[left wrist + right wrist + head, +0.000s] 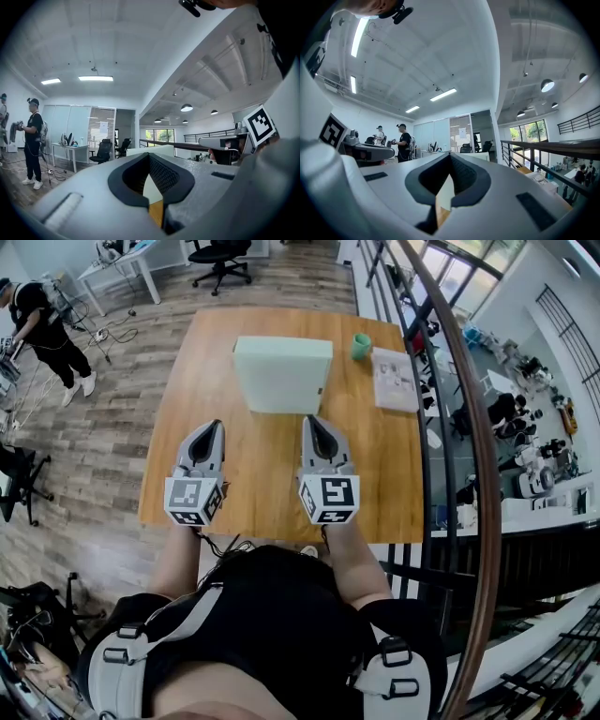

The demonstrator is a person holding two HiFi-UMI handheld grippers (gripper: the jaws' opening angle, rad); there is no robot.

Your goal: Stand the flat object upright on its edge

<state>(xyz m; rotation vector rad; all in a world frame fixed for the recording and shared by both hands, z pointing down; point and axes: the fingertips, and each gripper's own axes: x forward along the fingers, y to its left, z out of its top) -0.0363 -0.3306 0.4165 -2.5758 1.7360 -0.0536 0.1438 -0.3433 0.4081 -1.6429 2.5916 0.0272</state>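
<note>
Beside foam block (281,374), green cup (361,346) and paper (395,379)

Grey hand-held grippers (215,425), marker cubes (195,501), black top (281,606)

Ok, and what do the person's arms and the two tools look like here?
The left tool and right tool are both light grey tapering shells with black textured jaw pads. Each carries a marker cube of black-and-white squares at the rear. A thin dark cable trails by the left one. The person wears a black top, with the forearms uncovered, and pale harness straps with black buckles.
</note>
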